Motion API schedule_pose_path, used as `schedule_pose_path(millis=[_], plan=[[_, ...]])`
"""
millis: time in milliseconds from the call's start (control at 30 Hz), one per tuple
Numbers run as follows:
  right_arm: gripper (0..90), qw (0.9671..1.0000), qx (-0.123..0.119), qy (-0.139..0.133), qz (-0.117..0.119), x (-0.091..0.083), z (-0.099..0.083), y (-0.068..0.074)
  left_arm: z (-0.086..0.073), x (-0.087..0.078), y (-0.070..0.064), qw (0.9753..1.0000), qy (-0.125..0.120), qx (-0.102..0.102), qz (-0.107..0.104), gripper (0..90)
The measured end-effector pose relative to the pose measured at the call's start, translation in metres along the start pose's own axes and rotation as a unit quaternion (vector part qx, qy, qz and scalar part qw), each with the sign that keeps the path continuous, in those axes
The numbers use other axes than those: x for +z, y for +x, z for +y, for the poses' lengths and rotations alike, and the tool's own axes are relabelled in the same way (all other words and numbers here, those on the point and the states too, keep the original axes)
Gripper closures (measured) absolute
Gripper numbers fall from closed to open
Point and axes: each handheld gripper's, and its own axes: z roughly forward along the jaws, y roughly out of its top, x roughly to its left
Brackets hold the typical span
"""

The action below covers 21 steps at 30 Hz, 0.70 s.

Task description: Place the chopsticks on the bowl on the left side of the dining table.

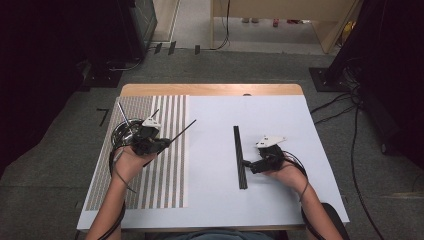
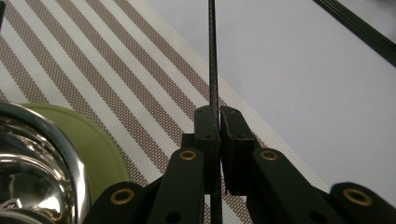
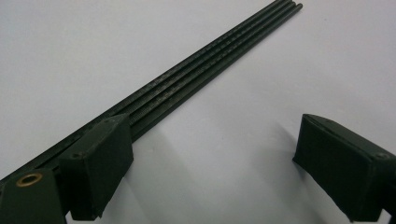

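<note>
Under both my grippers spreads the white table sheet (image 1: 215, 200), and beneath my left gripper (image 1: 161, 145) lies the brown-and-white striped woven mat (image 1: 165, 185). Behind that gripper, toward my left wrist, sits a shiny round metal bowl (image 1: 122, 131) on a pale green disc (image 2: 100, 154); a thin rod stands up out of the bowl.

Just ahead of my right gripper (image 1: 246, 164) lies the row of thin black carbon rods (image 1: 240, 150), side by side and flat on the sheet. This gripper's jaws stand wide apart and hold nothing; in the right gripper view one jaw is at the edge of the row and the other rests well off to the side on bare sheet.

My left gripper's jaws are clamped tight on a single thin black rod (image 2: 213, 65), which runs out straight ahead between them, over the mat's edge and above the white sheet.
</note>
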Motion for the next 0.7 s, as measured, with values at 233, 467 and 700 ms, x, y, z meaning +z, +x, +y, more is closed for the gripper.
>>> schedule_pose_path(millis=[233, 467, 700], plan=[[10.9, 1.0000, 0.000, 0.000, 0.000, 0.000, 0.000, 0.000, -0.003, -0.007, 0.009, 1.0000, -0.002, -0.005, 0.005, 87.4], [10.9, 1.0000, -0.001, 0.000, 0.000, 0.000, 0.000, 0.000, -0.008, -0.011, 0.018, 0.9998, -0.001, -0.017, 0.014, 87.4], [10.9, 1.0000, 0.000, 0.000, 0.000, 0.000, 0.000, 0.000, -0.010, -0.014, 0.023, 0.9996, 0.001, -0.017, 0.021, 87.4]])
